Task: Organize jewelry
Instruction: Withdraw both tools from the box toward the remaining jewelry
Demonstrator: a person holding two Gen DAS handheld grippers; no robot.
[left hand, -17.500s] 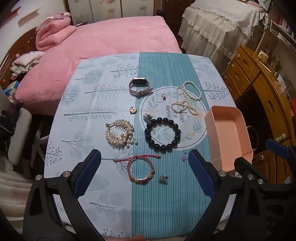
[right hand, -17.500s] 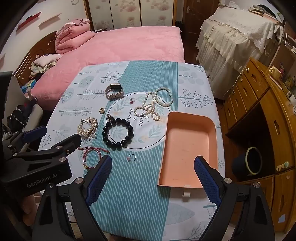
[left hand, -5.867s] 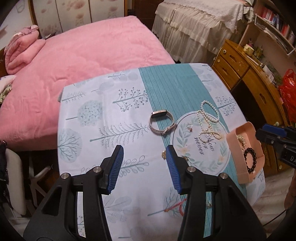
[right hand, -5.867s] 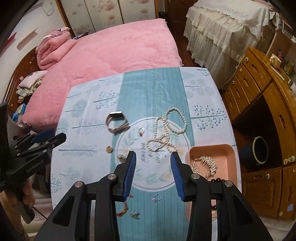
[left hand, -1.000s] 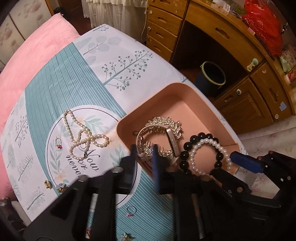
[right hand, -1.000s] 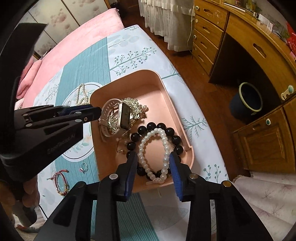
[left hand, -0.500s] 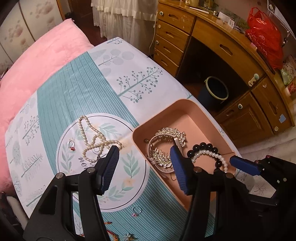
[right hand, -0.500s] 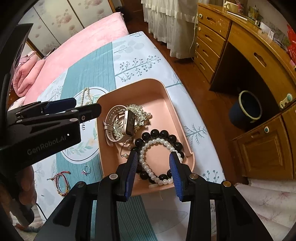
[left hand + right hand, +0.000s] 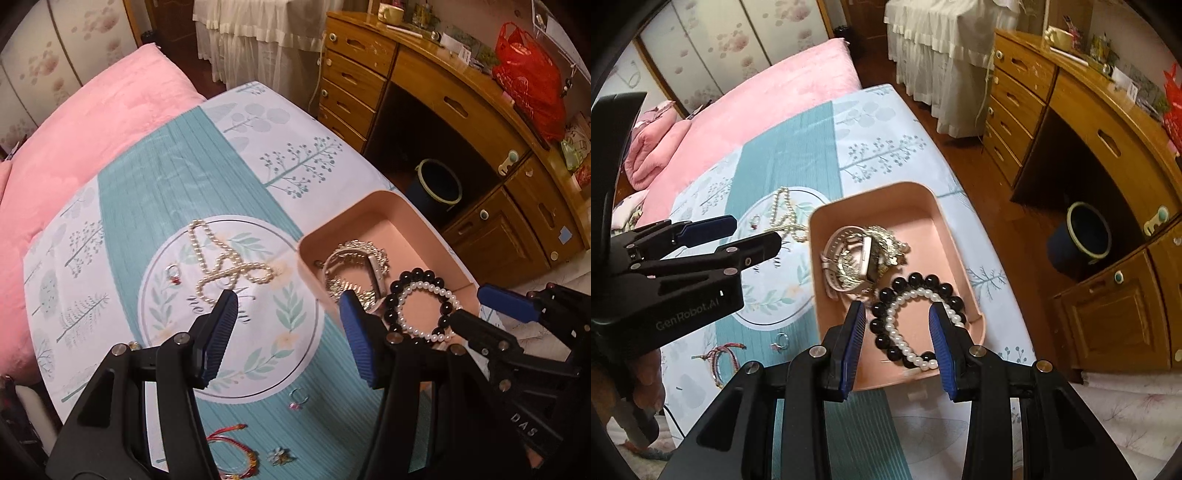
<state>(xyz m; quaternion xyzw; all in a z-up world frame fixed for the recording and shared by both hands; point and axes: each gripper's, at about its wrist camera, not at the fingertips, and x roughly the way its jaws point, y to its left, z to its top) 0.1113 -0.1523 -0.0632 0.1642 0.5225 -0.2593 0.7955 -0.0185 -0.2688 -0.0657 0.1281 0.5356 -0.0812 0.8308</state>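
Jewelry lies partly in a pink tray (image 9: pixel 945 225) at the right edge of the table (image 9: pixel 155 184) and partly on the tablecloth. Inside the tray: a watch (image 9: pixel 866 258) tangled with a gold bracelet (image 9: pixel 886 236) at the far end, and a black bead bracelet (image 9: pixel 916 280) with a white pearl bracelet (image 9: pixel 908 347) lying over it at the near end. On the cloth: a pearl necklace (image 9: pixel 221 262) left of the tray, a ring (image 9: pixel 173 273) beside it, a second ring (image 9: pixel 297 397) nearer the camera, a red cord bracelet (image 9: pixel 236 446) and a small flower charm (image 9: pixel 279 454). Left gripper (image 9: pixel 286 325) hovers over the cloth, jaws apart and holding nothing. Right gripper (image 9: pixel 897 334) hovers over the tray's near end, jaws apart and holding nothing.
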